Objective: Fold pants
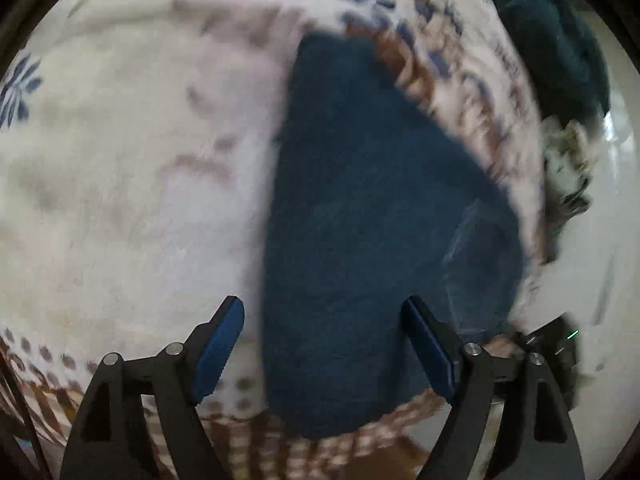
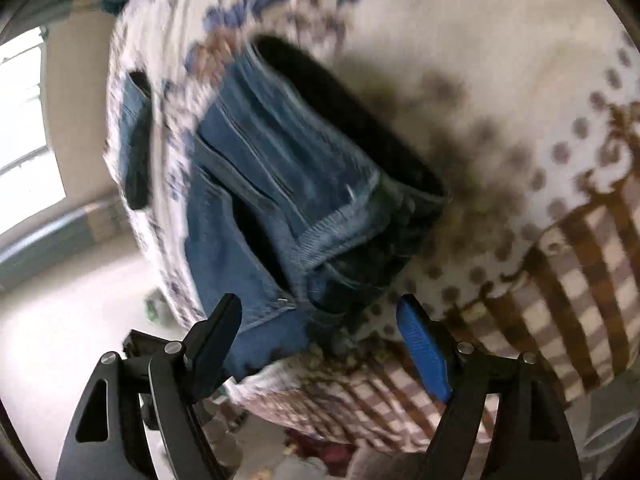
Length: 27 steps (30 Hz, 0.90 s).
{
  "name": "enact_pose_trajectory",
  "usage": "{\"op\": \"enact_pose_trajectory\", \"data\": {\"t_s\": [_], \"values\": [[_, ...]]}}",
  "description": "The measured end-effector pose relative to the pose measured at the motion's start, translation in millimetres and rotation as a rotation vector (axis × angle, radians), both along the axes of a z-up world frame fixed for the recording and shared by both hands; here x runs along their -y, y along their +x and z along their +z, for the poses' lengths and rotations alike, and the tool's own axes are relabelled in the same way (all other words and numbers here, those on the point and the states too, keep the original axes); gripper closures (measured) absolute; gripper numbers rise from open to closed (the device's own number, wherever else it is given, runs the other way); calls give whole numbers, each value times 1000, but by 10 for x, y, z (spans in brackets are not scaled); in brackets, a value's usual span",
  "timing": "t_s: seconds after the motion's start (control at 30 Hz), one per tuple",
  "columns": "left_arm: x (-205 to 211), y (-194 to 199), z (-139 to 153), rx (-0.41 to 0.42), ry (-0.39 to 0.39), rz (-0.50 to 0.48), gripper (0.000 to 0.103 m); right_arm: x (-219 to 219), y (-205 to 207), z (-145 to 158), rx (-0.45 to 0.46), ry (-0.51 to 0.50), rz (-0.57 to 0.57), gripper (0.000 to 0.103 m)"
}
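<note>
The folded blue pants (image 1: 360, 220) lay on a patterned cream blanket (image 1: 132, 168), while the left claw (image 1: 324, 344) and the right claw (image 2: 320, 340) both hung above them, spread wide and gripping nothing.

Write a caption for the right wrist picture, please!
Open right tool hovering over folded blue jeans on a patterned blanket.

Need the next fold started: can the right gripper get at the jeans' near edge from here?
Probably yes: right gripper is open, the jeans lie just ahead between its fingers on the blanket, nothing covering them.
</note>
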<state>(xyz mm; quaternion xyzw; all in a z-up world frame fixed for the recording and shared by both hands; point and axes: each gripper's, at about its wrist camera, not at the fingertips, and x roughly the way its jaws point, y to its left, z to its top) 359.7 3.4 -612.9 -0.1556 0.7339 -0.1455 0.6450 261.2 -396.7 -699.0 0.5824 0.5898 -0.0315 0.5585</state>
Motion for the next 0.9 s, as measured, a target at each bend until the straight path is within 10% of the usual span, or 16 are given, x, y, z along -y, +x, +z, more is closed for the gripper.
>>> {"op": "enact_pose_trajectory", "data": {"t_s": [0.2, 0.57, 0.9], "values": [[105, -84, -127, 49, 118, -135, 21, -59, 220, -105, -81, -247, 199, 25], [-116, 161, -191, -32, -221, 95, 4, -168, 28, -374, 100, 118, 36, 18], [257, 386, -318, 6, -191, 48, 1, -365, 263, -600, 244, 152, -89, 10]]}}
